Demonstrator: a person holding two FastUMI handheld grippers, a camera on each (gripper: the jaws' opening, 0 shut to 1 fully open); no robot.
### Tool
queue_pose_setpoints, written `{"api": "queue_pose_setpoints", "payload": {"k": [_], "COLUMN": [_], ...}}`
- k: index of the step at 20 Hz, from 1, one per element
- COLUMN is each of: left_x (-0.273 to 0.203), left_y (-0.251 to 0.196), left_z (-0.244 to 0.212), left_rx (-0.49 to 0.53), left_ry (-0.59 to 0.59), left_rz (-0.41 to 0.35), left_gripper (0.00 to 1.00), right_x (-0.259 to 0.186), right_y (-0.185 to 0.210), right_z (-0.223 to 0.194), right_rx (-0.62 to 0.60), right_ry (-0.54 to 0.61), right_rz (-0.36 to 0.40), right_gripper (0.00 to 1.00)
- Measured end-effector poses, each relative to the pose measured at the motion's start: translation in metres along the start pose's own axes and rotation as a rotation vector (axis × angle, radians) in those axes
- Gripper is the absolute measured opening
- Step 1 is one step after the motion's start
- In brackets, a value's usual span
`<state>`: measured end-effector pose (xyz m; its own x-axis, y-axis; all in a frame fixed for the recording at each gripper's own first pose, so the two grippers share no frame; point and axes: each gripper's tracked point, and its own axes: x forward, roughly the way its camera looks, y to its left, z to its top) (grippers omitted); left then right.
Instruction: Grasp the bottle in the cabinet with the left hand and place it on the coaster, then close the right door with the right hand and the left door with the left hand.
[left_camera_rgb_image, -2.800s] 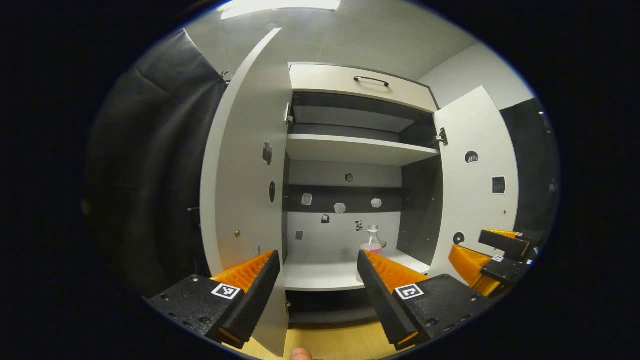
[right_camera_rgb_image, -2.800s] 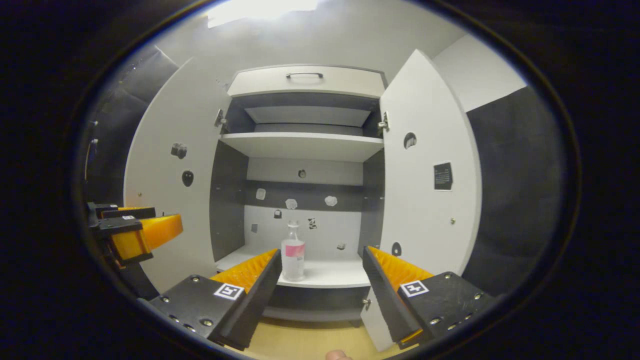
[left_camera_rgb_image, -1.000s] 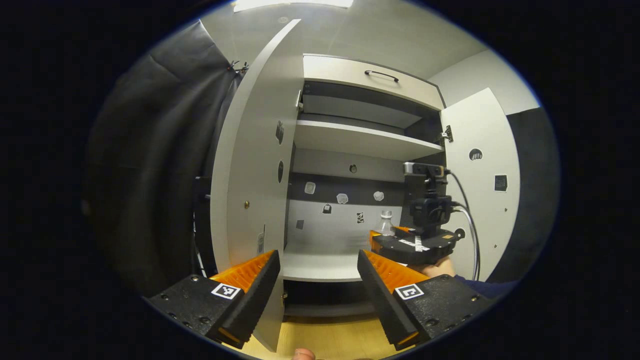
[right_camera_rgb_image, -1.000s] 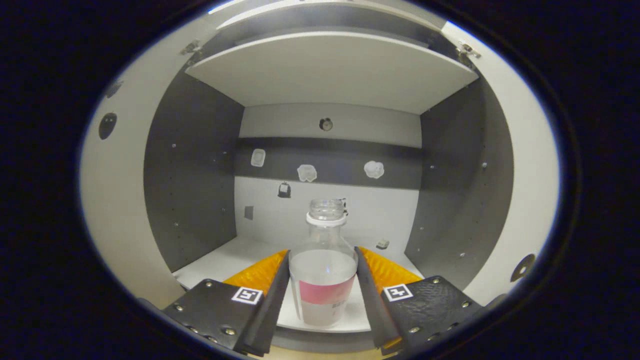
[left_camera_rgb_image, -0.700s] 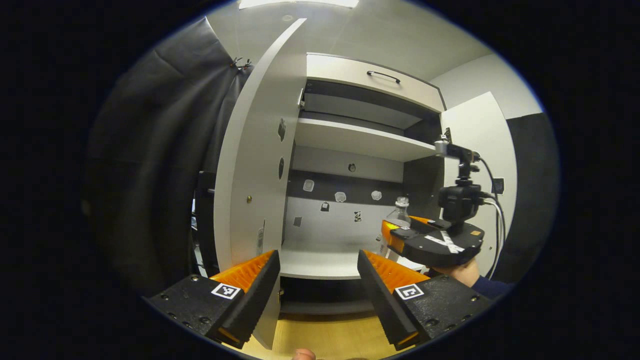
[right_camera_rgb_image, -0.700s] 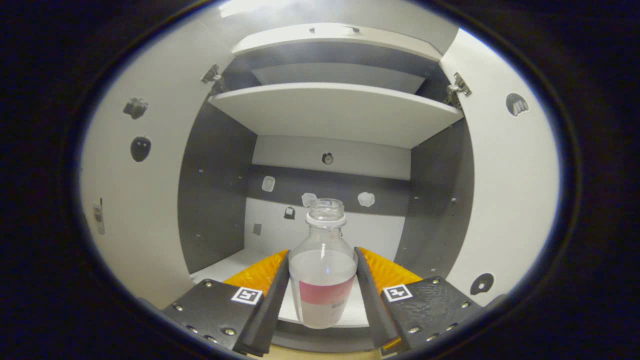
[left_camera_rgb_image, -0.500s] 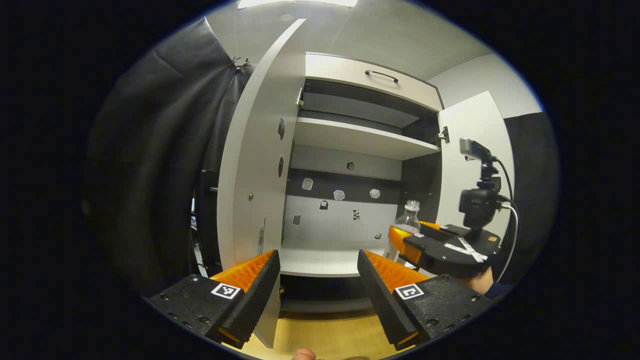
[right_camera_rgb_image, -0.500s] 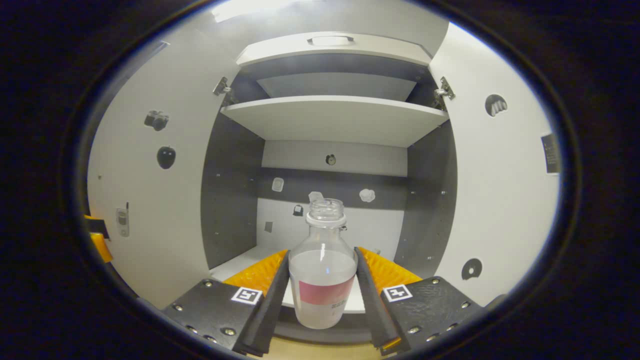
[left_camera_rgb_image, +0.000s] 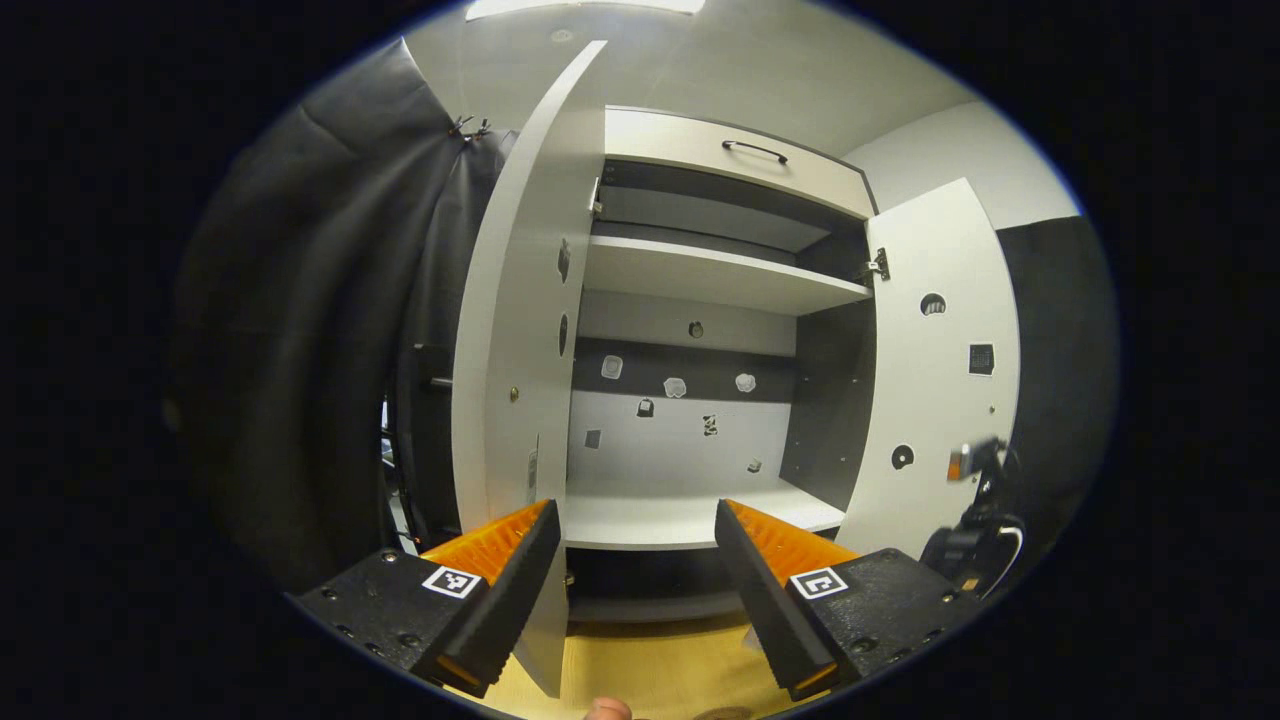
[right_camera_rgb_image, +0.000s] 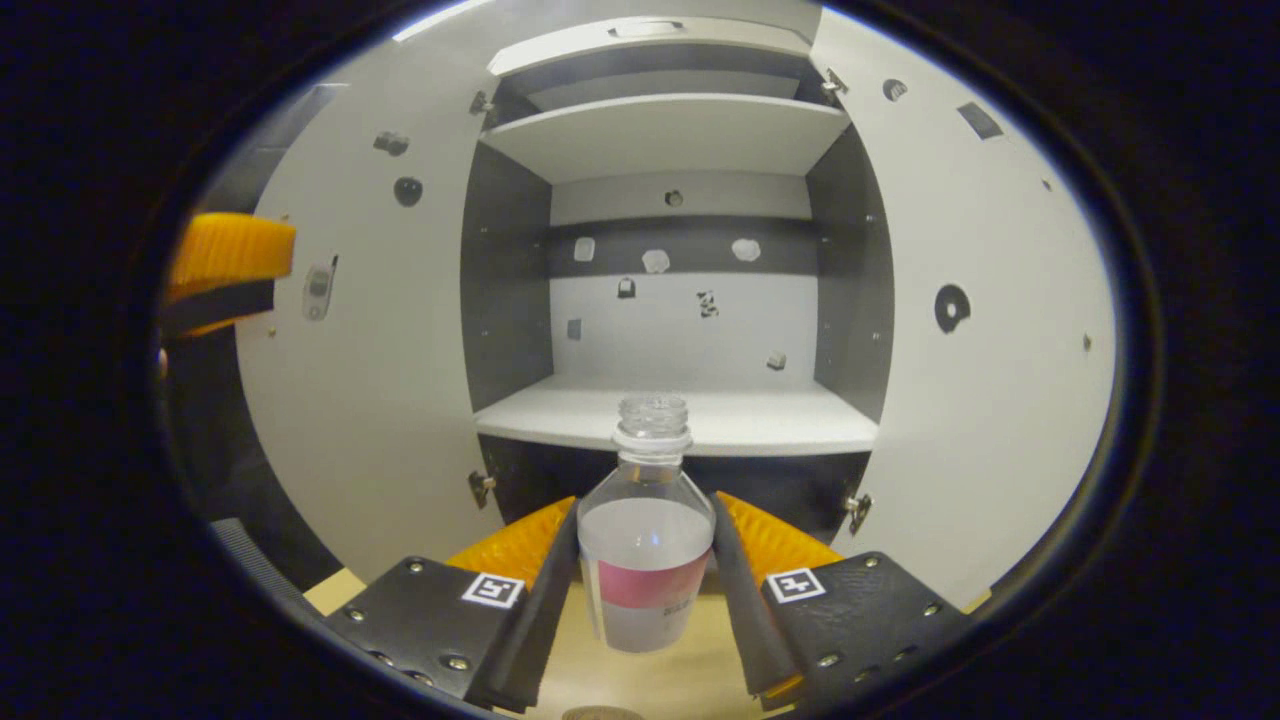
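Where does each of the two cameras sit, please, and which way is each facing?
Left gripper view: rides on the open left claw, faces the white open cabinet with its bare lower shelf; a fingertip at the bottom.
Right gripper view: rides on the right claw, shut on the clear glass bottle with a pink label, facing the cabinet from lower down.
Shared: the cabinet, both open doors, the stickers on its back wall.

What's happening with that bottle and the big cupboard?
The right gripper is clamped on a clear bottle and holds it in front of the cabinet, above the wooden surface. The left gripper is open and holds nothing. Both cabinet doors are open, and the lower shelf is bare.
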<state>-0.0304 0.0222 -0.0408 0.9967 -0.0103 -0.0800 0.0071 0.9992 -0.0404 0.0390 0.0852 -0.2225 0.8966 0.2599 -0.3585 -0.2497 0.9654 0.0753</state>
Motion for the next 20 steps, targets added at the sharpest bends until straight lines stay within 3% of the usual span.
{"api": "queue_pose_setpoints", "payload": {"k": [12, 20], "left_x": [0.002, 0.003], "left_y": [0.0, 0.002], "left_z": [-0.003, -0.016], "left_rx": [0.025, 0.045], "left_ry": [0.011, 0.052], "left_rz": [-0.024, -0.008], "left_gripper": [0.95, 0.94], "right_x": [-0.024, -0.027], "right_y": [0.031, 0.058], "right_z": [-0.171, -0.216], "right_rx": [0.015, -0.061], "right_ry": [0.263, 0.29], "right_rz": [0.088, 0.183], "right_gripper": [0.74, 0.74]}}
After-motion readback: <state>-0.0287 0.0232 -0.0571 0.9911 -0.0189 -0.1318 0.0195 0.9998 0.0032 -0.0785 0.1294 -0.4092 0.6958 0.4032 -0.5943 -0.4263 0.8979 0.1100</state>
